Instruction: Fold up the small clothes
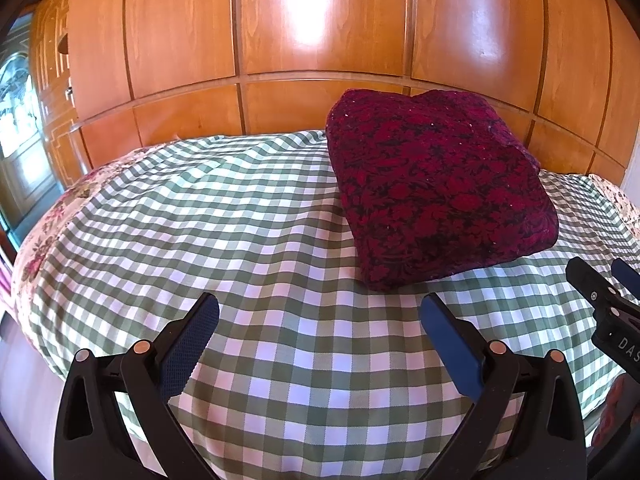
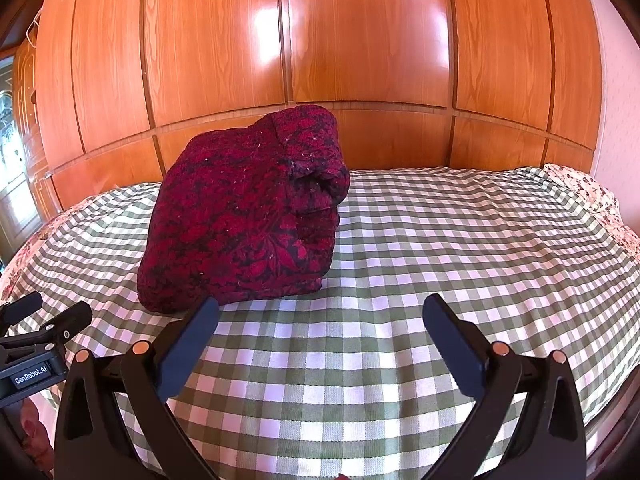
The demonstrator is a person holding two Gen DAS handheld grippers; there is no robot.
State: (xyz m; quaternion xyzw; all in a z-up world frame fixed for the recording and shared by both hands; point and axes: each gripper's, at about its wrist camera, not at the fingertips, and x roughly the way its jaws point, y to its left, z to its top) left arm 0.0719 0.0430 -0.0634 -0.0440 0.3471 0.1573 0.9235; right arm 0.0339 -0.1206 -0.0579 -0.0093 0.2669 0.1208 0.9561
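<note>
A dark red garment with a black floral pattern (image 1: 436, 184) lies folded in a thick square bundle on the green-and-white checked bedcover (image 1: 240, 216). In the right wrist view the same garment (image 2: 244, 216) shows its stacked folded edges on its right side. My left gripper (image 1: 320, 316) hovers open over the cover, just short of the bundle's near left corner, with nothing between its blue pads. My right gripper (image 2: 320, 316) is open too, its left fingertip (image 2: 206, 312) close to the bundle's near edge. Each gripper shows at the other view's edge.
A wall of glossy orange wooden wardrobe doors (image 1: 304, 40) stands right behind the bed. A floral sheet (image 1: 36, 248) shows at the bed's left edge and a floral pillow (image 2: 588, 188) at the far right. A glass door (image 1: 16, 108) is at the far left.
</note>
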